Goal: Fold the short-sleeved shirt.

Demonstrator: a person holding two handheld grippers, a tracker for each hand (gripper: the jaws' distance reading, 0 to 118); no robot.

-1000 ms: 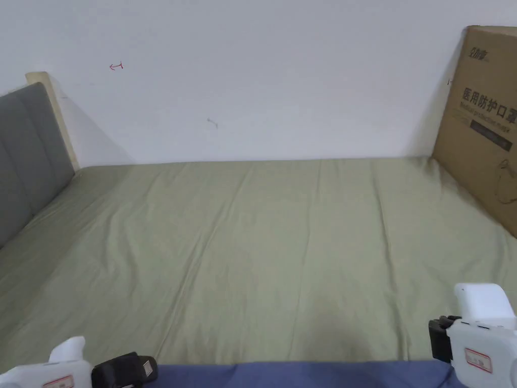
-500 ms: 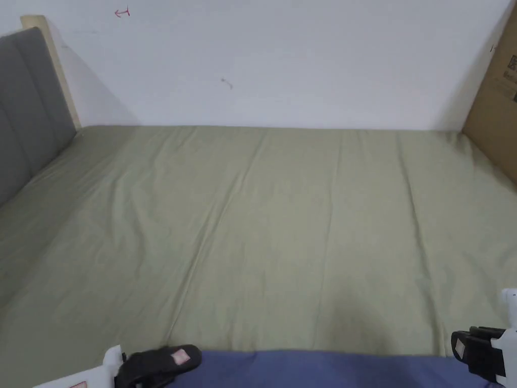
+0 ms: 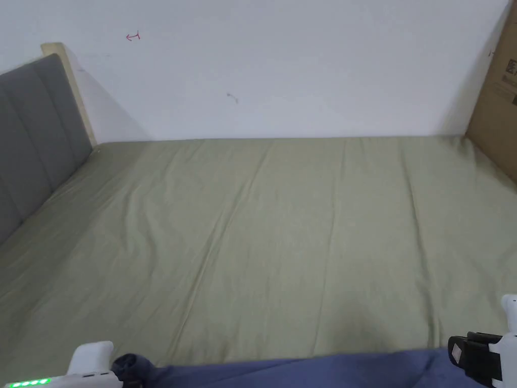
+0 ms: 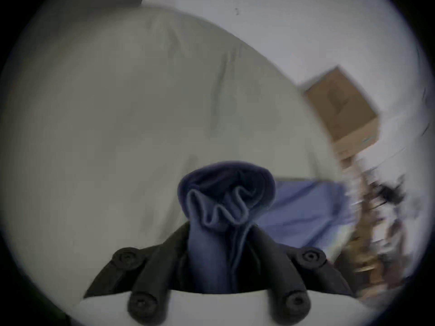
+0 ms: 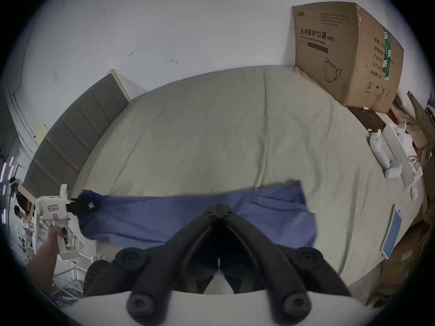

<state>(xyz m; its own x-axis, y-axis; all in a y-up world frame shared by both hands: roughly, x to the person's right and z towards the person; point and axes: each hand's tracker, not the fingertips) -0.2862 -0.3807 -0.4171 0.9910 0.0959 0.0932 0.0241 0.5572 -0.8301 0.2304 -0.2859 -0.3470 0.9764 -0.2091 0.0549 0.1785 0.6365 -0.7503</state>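
A blue shirt (image 3: 303, 371) is stretched along the near edge of a bed (image 3: 282, 227) covered in a pale green sheet. A bunched end of the fabric is clamped between both jaws of the left gripper (image 4: 219, 244), at the near left corner — the cloth bulges out past the jaw tips. The right gripper (image 5: 219, 210) is seen with its jaws brought together at the tips on the shirt's upper hem, toward the near right. A cardboard box (image 5: 346, 53) is set at the far right corner, against the wall.
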